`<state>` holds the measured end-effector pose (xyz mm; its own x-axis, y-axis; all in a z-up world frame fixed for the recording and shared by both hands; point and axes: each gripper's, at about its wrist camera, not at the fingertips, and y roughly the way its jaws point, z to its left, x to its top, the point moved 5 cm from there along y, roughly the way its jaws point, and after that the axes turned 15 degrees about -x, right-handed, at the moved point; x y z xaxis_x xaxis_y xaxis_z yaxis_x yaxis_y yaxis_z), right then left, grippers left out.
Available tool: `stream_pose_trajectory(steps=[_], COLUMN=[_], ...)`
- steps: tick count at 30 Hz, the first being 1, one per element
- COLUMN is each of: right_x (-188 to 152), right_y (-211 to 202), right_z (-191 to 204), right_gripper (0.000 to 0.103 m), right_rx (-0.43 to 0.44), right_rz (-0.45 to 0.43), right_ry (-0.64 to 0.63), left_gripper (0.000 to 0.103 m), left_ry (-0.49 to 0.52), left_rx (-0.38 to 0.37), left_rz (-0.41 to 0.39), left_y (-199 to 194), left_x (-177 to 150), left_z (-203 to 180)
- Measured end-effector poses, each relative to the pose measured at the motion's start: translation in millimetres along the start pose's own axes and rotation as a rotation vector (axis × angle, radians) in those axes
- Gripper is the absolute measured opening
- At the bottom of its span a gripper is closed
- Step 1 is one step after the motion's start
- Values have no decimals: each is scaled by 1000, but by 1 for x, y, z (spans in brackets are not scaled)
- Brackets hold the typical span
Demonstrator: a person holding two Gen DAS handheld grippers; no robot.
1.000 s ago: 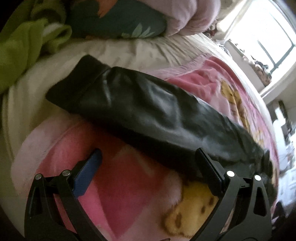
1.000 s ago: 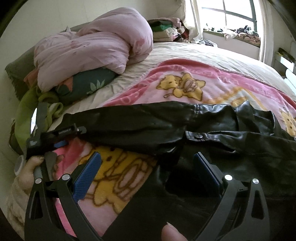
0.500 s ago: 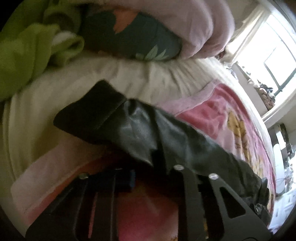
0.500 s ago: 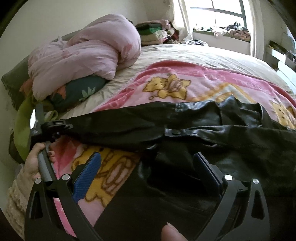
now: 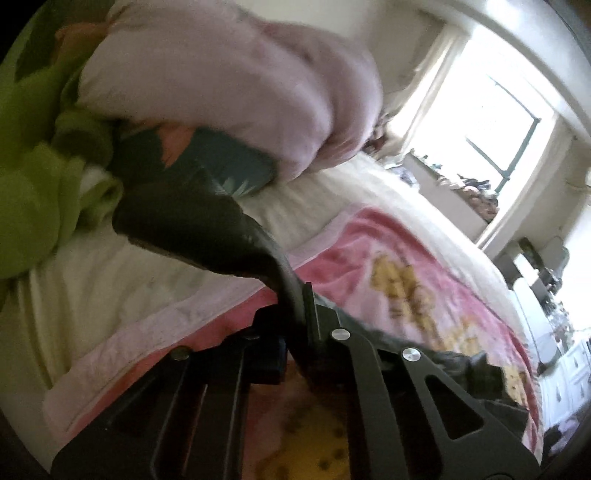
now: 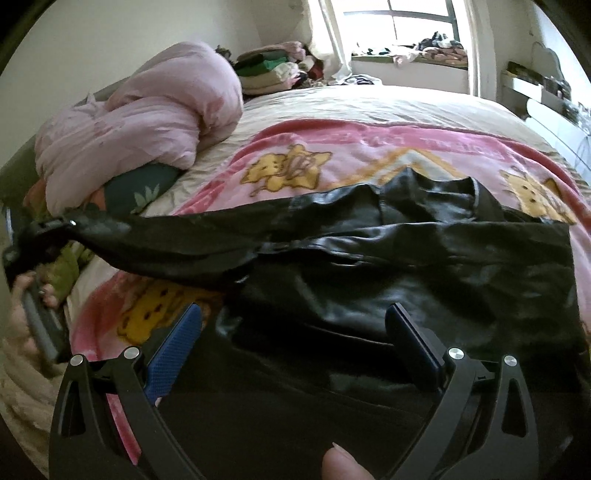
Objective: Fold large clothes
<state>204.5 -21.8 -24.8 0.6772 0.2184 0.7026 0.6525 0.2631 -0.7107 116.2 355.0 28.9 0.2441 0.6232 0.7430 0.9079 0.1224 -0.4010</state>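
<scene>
A black leather jacket (image 6: 388, 280) lies spread on a pink cartoon blanket (image 6: 332, 147) on the bed. My left gripper (image 5: 295, 332) is shut on the jacket's sleeve (image 5: 192, 229) near the cuff and holds it lifted off the bed. In the right wrist view the sleeve (image 6: 177, 240) stretches up and left to the left gripper (image 6: 48, 229). My right gripper (image 6: 295, 332) is open and empty, just above the jacket's body.
A rolled pink duvet (image 6: 147, 114) and a dark teal pillow (image 6: 136, 188) lie at the head of the bed. Green fabric (image 5: 33, 184) lies at the far left. Folded clothes (image 6: 269, 70) are stacked near the window (image 6: 417, 18).
My left gripper went from open to shut on the sleeve and has lifted it off the blanket. My right gripper stayed open over the jacket body.
</scene>
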Motion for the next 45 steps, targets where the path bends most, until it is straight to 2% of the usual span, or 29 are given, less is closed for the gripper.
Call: stream_pose_trajectory(steps=[11, 17, 22, 33, 45], right_x=[7, 12, 12, 3, -8], right_y=[-23, -36, -44, -69, -86], right_z=[-64, -102, -143, -223, -270], right_gripper=[99, 99, 99, 99, 99], right_rx=[-58, -110, -131, -153, -195], right_rz=[-58, -98, -125, -163, -172], right_ry=[59, 84, 170, 397, 510], left_gripper=[1, 1, 0, 0, 0], left_ry=[159, 242, 296, 420, 550], left_rx=[-149, -199, -236, -357, -441], left_rz=[-65, -68, -61, -4, 99], left_y=[-21, -20, -18, -8, 11], left_x=[25, 23, 16, -31, -92], left_z=[-109, -163, -200, -279, -336])
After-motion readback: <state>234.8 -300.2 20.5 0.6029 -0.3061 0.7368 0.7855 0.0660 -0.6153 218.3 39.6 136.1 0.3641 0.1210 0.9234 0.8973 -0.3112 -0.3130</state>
